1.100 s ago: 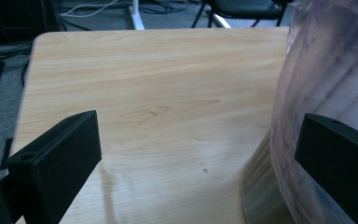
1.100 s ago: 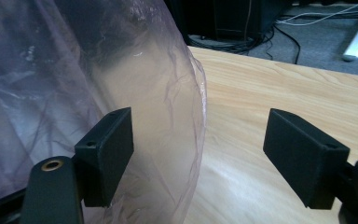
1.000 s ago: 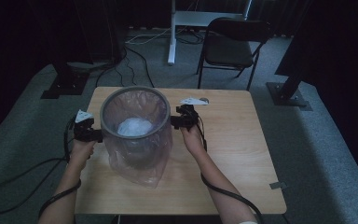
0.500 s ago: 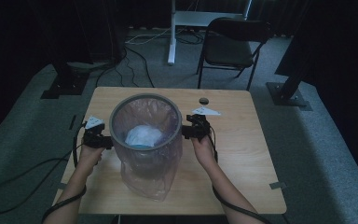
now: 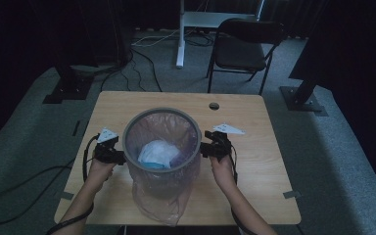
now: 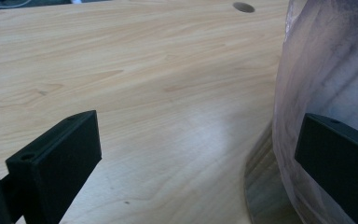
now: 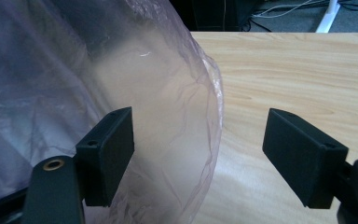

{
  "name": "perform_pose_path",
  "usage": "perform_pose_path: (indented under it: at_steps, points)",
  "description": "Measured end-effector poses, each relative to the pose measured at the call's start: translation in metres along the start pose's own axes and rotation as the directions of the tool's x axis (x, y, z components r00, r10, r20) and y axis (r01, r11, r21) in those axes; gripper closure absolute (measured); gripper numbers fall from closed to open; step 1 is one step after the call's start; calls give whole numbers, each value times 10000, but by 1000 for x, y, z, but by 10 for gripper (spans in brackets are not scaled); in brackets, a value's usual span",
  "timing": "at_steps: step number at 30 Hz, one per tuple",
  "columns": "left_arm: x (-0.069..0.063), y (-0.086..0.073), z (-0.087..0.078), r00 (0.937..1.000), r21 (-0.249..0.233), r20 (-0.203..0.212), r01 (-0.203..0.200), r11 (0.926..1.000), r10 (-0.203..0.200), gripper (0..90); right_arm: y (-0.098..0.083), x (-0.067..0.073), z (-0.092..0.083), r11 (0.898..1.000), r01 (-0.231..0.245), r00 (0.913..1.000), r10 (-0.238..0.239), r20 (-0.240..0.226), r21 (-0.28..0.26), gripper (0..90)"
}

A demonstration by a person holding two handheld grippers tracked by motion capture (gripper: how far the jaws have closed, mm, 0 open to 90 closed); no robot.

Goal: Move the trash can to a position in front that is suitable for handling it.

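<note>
A round grey-rimmed bin wrapped in a translucent pinkish bag stands on the wooden table. A white and blue wad lies inside it. My left gripper sits against the bin's left side and my right gripper against its right side. In the left gripper view the jaws stand wide apart, with the bag by the right-hand jaw. In the right gripper view the open gripper has a fold of the bag between its jaws, and the pads do not press on it.
A round cable hole lies in the table behind the bin. A black folding chair and a white desk leg stand beyond the far edge. Cables trail over the grey carpet at the left. Bare wood lies left of the bin.
The bin and both grippers have slid together to the right and toward the person's side of the table. The bag's tail now reaches closer to the near edge.
</note>
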State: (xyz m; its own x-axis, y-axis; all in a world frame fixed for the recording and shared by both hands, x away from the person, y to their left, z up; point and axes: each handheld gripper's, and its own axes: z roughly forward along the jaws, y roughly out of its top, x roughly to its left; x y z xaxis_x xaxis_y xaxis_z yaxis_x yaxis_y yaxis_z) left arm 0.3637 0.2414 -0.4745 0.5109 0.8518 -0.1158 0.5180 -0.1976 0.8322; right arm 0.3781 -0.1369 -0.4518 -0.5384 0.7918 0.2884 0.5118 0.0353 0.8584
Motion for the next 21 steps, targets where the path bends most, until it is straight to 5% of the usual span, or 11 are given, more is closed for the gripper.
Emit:
perform_pose_path:
  at_steps: [11,21]
  points:
    - [-19,-8,-11,9979,113,394,-523,9986,518,4,-19,10,-28,9996,-223,9997,224,35,-150,250]
    - [-29,-19,-21,9964,27,688,-502,9987,499,4,-34,19,-43,9987,-483,9988,481,-121,-172,250]
